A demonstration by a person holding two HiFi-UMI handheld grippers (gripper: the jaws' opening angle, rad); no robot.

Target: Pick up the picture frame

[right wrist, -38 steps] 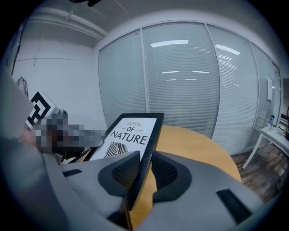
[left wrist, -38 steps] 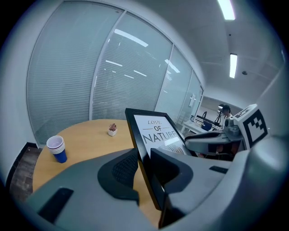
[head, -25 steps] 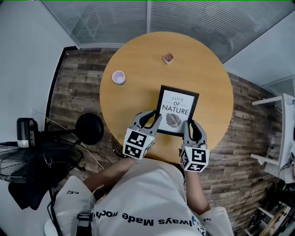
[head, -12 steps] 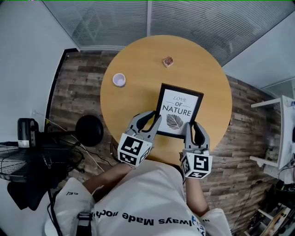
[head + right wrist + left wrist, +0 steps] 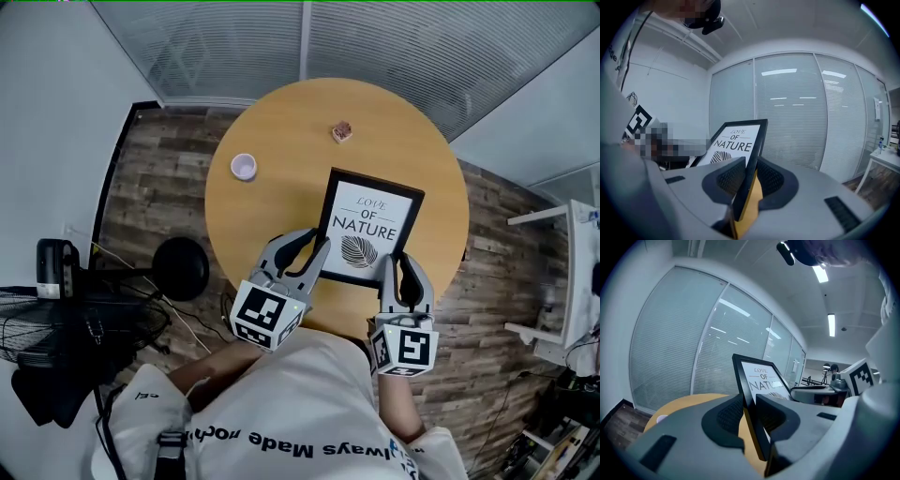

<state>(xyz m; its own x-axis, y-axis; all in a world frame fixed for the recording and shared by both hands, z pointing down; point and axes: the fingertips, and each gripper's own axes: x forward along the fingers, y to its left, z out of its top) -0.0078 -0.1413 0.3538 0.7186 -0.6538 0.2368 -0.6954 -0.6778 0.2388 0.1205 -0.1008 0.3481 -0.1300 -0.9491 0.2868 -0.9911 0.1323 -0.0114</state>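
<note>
Left tool (image 5: 302, 246): jaws clamped on the near left corner of the picture frame (image 5: 370, 227), one pad on its face and one on its back, as the left gripper view (image 5: 750, 413) shows.
Right tool (image 5: 403, 267): jaws closed the same way on the frame's near right corner (image 5: 749, 180).
Picture frame: black border, white print reading "LOVE OF NATURE" above a leaf. It is face up over the near right part of the surface (image 5: 281, 122), carried by its near edge between the two tools. I cannot tell whether it is clear of the wood.
Surface: round, light wood.
Cup (image 5: 244, 167): small, pale, on the left, well apart from the frame.
Small brown object (image 5: 342, 131): on the far side, beyond the frame.
</note>
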